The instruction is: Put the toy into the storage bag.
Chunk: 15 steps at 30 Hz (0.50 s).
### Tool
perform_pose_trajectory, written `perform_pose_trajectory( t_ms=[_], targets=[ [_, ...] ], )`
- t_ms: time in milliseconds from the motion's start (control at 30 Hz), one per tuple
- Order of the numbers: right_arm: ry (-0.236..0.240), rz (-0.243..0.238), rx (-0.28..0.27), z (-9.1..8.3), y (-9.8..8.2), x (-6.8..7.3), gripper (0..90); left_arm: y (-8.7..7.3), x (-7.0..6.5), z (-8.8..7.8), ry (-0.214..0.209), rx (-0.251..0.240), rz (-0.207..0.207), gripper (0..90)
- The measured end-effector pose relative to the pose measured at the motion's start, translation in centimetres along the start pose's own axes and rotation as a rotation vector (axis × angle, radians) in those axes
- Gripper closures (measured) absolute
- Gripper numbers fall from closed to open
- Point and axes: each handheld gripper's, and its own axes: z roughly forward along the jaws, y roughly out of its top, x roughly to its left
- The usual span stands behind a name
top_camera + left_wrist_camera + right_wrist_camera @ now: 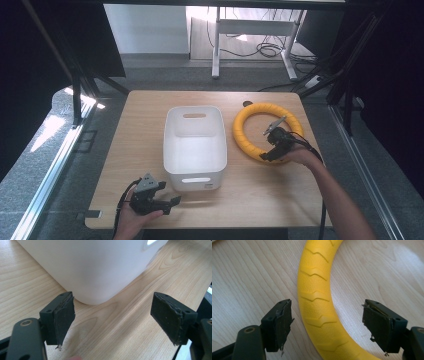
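- The wooden surface is the biggest thing; bare wood shows along its left side and near edge.
- The white bin stands upright in the middle, open side up, its long way running from near to far.
- The yellow ring lies flat just right of the bin, close to the right edge of the surface. It is round, so it points no way.
- The right tool is at the near part of the ring. Its jaws are spread wide, one on each side of the band, not squeezing it.
- The left tool is by the bin's near left corner, jaws wide apart, holding nothing.
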Motion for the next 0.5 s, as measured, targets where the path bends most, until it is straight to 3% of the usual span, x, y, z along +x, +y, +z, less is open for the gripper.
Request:
perform_pose_trajectory(
  t_ms=[300,500],
  targets=[
    [0.025,-0.02,0.057,1.6,-0.2,0.0,25.8,0.0,0.0,0.1,-0.003,0.004,-0.001,19.7],
    [0.015,-0.043,0.091,2.3,-0.3,0.0,29.3,0.0,-0.1,0.1,-0.003,0.004,-0.001,19.7]
  ],
)
